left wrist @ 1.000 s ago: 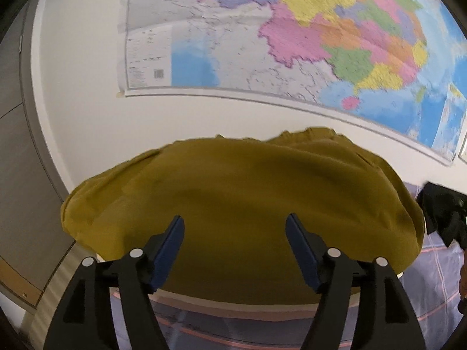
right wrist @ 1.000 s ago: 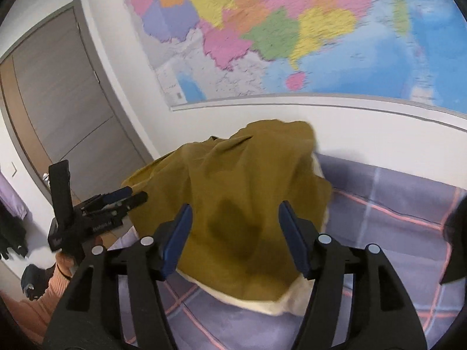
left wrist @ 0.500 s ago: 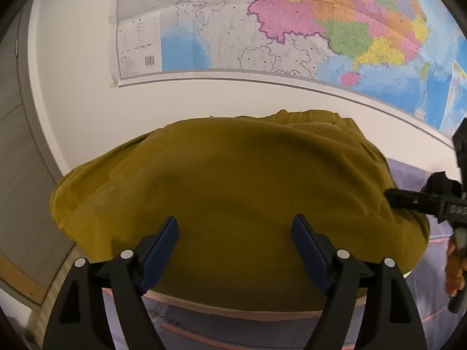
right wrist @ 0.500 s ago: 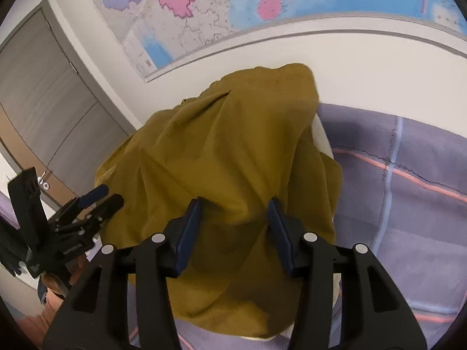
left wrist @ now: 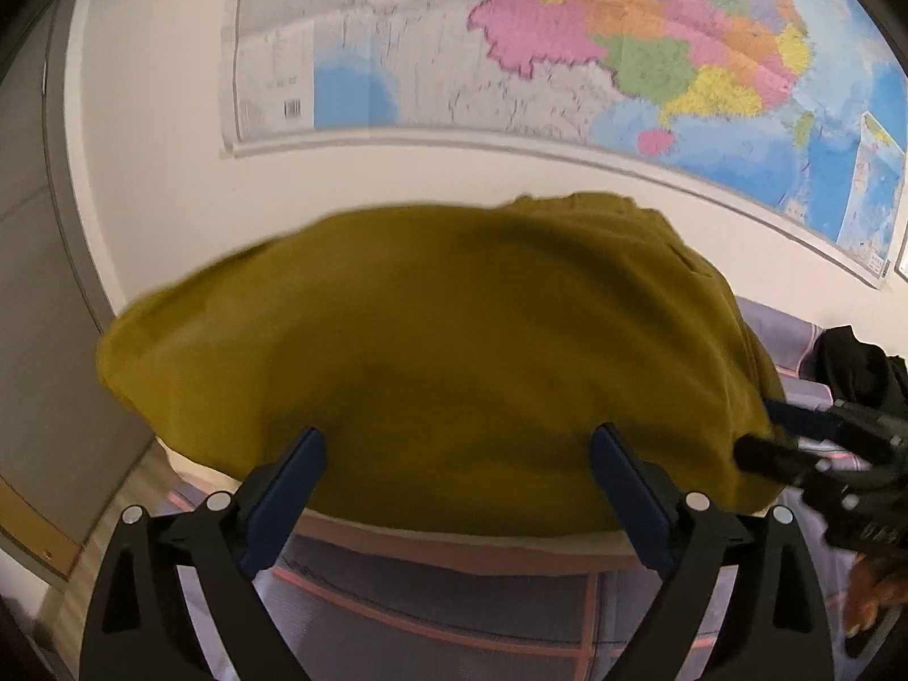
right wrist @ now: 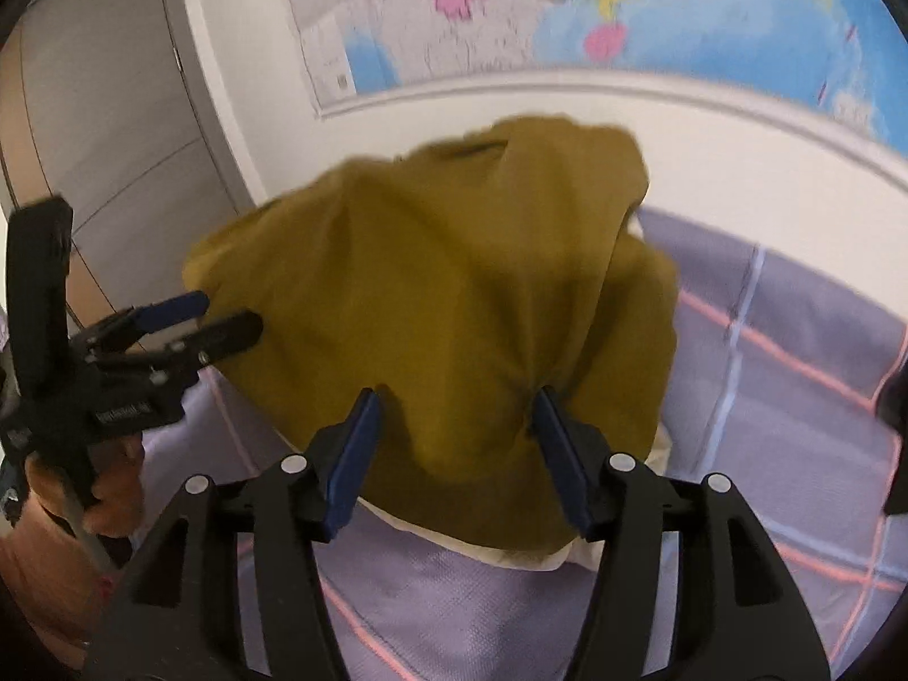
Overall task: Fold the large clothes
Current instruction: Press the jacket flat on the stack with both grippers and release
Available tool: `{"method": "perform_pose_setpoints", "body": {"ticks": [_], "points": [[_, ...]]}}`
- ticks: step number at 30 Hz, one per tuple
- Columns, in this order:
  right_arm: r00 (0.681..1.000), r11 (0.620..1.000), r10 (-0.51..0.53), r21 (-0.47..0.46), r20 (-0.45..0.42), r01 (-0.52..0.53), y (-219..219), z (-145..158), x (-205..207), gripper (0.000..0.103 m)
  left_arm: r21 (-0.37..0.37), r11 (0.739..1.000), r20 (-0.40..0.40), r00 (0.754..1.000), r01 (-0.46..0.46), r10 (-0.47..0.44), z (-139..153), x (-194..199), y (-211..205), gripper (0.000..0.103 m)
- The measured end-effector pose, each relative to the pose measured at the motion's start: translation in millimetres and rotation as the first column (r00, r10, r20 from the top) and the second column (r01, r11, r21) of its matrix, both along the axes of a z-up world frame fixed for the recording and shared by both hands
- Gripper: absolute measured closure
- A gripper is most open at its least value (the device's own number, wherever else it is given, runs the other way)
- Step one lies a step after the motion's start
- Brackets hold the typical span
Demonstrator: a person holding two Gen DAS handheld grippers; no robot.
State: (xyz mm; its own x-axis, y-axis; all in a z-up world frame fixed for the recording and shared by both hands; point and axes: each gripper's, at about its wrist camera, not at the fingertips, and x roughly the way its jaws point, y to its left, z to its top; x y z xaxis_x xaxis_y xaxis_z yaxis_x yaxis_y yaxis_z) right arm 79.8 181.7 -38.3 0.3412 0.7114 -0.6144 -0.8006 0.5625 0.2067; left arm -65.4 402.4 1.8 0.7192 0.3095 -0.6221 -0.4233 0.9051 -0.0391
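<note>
Mustard garment [left wrist: 454,352], soft, rounded, draped

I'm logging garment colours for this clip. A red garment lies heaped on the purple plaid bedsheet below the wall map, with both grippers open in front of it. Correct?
Not quite: the garment is mustard yellow, not red, as the right wrist view shows. It does lie heaped on the purple plaid bedsheet below the wall map, with the left gripper and right gripper open.
</note>
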Motion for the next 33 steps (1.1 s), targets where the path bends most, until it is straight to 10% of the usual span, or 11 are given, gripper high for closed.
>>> {"method": "perform_pose_setpoints", "body": {"ticks": [17, 27, 33], "points": [[1.0, 0.996, 0.012, 0.091, 0.005, -0.013, 55, 88, 58, 0.048, 0.034, 0.999, 0.033, 0.999, -0.008, 0.007, 58, 34, 58, 0.012], [0.957, 0.998, -0.035, 0.032, -0.289, 0.046, 87, 16, 137, 0.045, -0.057, 0.998, -0.104, 0.994, 0.014, -0.02, 9, 97, 76, 0.015], [0.979, 0.997, -0.031, 0.058, -0.201, 0.044, 71, 39, 115, 0.043, -0.023, 0.999, -0.067, 0.997, 0.022, -0.024, 12, 81, 73, 0.016]]}}
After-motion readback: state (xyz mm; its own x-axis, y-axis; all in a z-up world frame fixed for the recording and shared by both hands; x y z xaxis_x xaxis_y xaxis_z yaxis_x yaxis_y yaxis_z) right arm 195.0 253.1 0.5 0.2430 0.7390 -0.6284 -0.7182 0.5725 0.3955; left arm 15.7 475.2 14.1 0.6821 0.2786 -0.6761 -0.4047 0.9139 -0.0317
